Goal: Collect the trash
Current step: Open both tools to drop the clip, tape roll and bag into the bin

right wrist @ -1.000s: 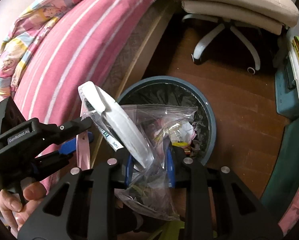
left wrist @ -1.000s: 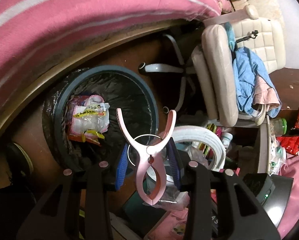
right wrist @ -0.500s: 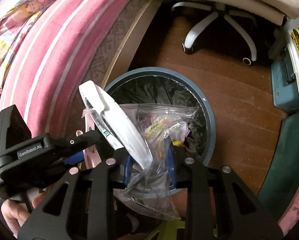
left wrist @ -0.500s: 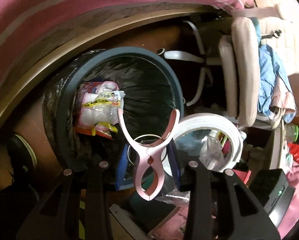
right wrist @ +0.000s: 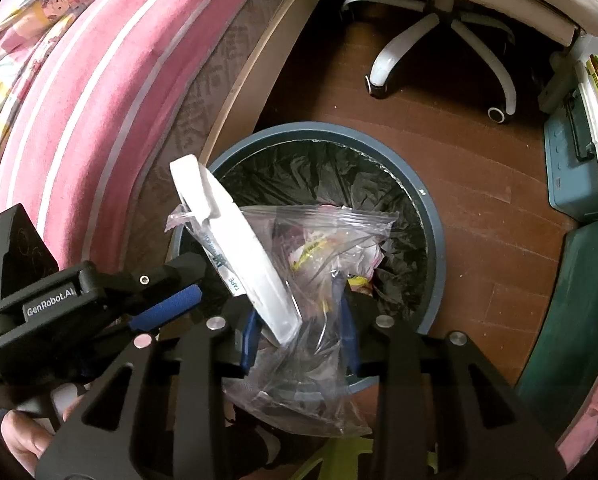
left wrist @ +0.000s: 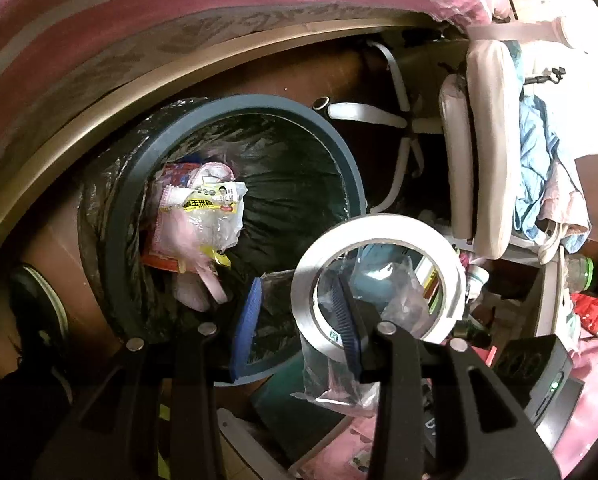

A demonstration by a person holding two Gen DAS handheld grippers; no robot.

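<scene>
A round blue-grey trash bin [left wrist: 347,168] [right wrist: 431,216] with a black liner stands on the wood floor beside the bed. Wrappers [left wrist: 203,216] lie inside it, and a pink clip [left wrist: 213,284] lies among them. My left gripper [left wrist: 295,320] is open and empty over the bin's near rim; it also shows in the right wrist view [right wrist: 167,308]. My right gripper [right wrist: 299,320] is shut on a clear zip bag [right wrist: 323,248] with a white tape roll [right wrist: 235,248], held over the bin. The roll [left wrist: 379,276] also shows in the left wrist view.
A pink striped mattress [right wrist: 79,100] on a wooden frame runs along the left. A white swivel chair [right wrist: 443,28] stands beyond the bin. A teal box [right wrist: 575,168] and cluttered shelves sit at the right. A shoe [left wrist: 39,304] lies left of the bin.
My left gripper opened and the pink clip dropped into the bin. Both grippers moved closer over the bin. The right still holds the bag and tape roll.
</scene>
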